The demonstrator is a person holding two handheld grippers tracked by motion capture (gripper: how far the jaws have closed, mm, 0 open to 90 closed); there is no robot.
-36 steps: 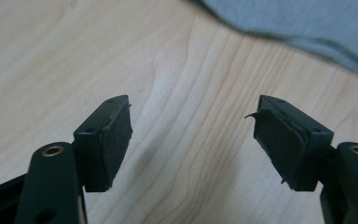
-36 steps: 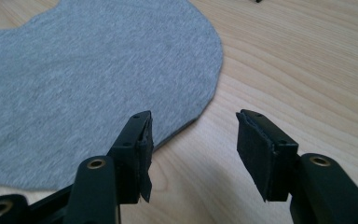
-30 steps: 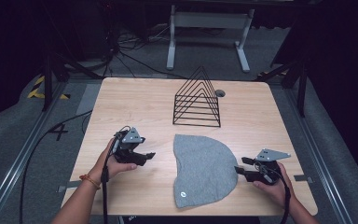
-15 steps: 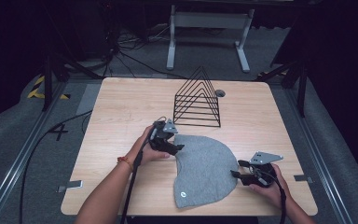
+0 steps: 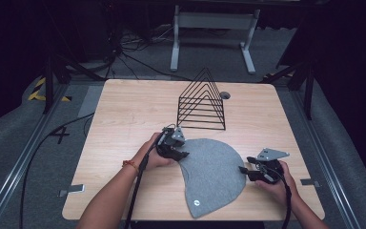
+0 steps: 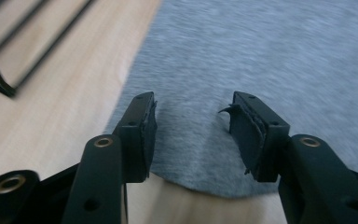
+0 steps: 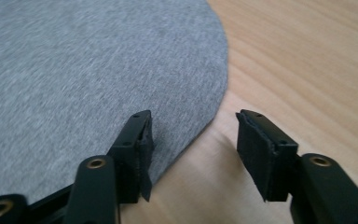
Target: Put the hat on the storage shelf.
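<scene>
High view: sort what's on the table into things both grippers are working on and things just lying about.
In hand:
grey cloth, with the left gripper and the right gripper at its opposite edges, jaws open.

Lying about:
black wire rack
small round grey thing behind the rack

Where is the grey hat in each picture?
High view: the grey hat lies flat near the front of the table, between the two grippers.
Left gripper view: it fills the upper right, beyond open jaws.
Right gripper view: it fills the left.
Shared landmark: the hat's curved edge on pale wood.
</scene>
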